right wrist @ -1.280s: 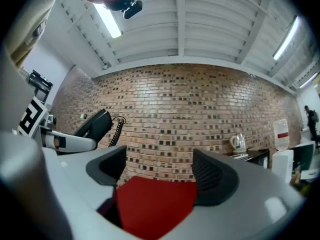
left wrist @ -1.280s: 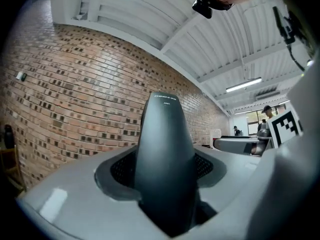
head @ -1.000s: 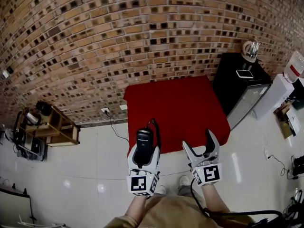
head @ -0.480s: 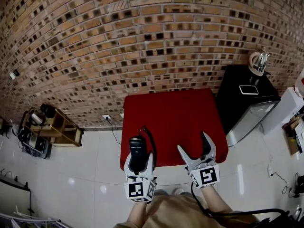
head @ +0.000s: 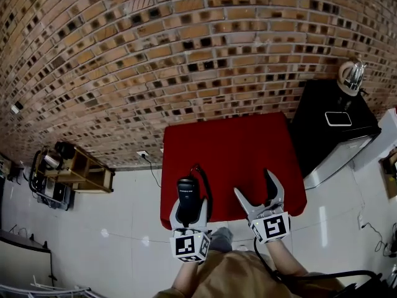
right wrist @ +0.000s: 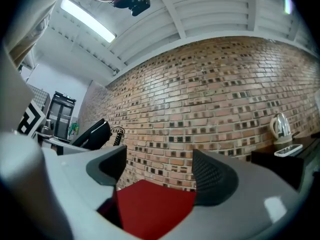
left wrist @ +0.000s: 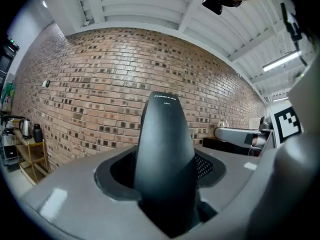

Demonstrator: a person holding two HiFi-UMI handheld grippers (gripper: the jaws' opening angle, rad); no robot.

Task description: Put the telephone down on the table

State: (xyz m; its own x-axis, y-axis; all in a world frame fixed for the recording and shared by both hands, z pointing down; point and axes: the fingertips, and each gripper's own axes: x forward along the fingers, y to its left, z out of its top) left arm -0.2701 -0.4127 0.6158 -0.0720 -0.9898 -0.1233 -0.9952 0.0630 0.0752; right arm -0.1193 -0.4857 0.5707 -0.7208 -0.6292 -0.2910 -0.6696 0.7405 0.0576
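Observation:
The telephone (head: 188, 192) is a black handset with a curly cord (head: 204, 185). My left gripper (head: 189, 205) is shut on its lower part, and the handset points forward over the near edge of the red table (head: 229, 144). In the left gripper view the telephone (left wrist: 165, 149) stands between the jaws of the left gripper (left wrist: 165, 186) and fills the middle. My right gripper (head: 256, 190) is open and holds nothing, over the table's near edge to the right of the handset. The right gripper view shows the open right gripper (right wrist: 160, 176), the red table (right wrist: 155, 209) below and the telephone (right wrist: 92, 133) at the left.
A brick wall (head: 205, 48) rises behind the table. A black cabinet (head: 322, 113) at the right carries a kettle (head: 351, 73) and a flat device (head: 338, 118). A wooden shelf (head: 77, 169) stands at the left on the white tiled floor (head: 111, 222).
Both grippers have moved forward and a little lower, from in front of the red table to over its near edge. The left one still holds the telephone; the right one stays open.

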